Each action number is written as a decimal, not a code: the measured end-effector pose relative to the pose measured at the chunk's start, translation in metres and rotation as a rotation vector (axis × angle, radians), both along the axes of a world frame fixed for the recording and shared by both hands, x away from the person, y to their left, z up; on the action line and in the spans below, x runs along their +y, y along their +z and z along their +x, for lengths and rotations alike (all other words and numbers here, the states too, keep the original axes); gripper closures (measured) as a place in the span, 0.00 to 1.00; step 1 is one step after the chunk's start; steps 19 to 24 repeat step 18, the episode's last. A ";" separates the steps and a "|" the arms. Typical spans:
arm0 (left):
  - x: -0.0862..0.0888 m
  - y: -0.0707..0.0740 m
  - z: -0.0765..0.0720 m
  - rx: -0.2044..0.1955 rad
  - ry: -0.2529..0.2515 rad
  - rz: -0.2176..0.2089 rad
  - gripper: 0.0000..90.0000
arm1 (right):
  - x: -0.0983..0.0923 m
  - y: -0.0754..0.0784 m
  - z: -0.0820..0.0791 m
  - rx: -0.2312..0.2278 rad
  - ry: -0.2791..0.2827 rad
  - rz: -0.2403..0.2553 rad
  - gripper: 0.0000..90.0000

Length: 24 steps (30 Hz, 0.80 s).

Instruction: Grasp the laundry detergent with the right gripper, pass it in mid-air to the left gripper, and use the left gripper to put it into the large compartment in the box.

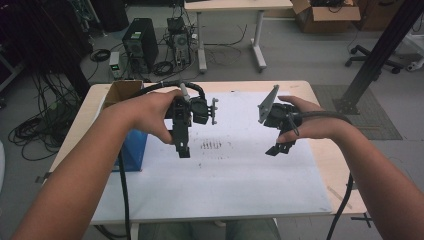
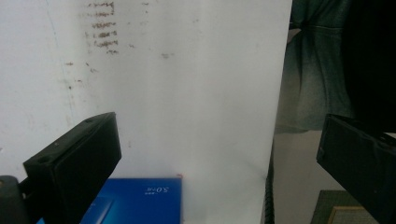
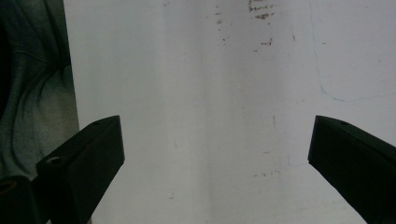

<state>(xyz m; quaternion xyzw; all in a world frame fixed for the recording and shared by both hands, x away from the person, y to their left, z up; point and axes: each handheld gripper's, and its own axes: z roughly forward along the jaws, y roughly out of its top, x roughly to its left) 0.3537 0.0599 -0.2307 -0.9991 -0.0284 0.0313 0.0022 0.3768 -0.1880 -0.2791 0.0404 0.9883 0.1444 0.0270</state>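
I hold both grippers above a white sheet (image 1: 235, 175) that covers the wooden table (image 1: 330, 165). My left gripper (image 1: 183, 149) hangs over the sheet's left middle with its jaws pointing down toward the person. In the left gripper view the left gripper (image 2: 217, 135) stands open, with nothing between the jaws, and a blue box (image 2: 140, 200) lies below. My right gripper (image 1: 280, 148) hovers at the right middle. The right gripper (image 3: 215, 135) is also wide open over the bare white sheet (image 3: 210, 93).
The blue box (image 1: 132, 150) lies at the sheet's left edge with a cardboard box (image 1: 120, 91) behind it. Dark smudges (image 1: 211, 145) mark the sheet between the grippers. Cables trail off both sides. Beyond the table are computer towers (image 1: 140, 42), a desk and a chair base.
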 end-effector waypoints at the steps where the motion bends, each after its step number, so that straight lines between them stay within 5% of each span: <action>1: 0.000 0.000 0.000 0.000 0.000 0.000 0.00 | 0.000 0.000 0.000 0.000 0.001 0.001 0.04; 24: -0.003 0.000 -0.001 -0.005 0.009 0.009 0.00 | -0.007 0.001 -0.003 -0.004 -0.016 0.017 0.04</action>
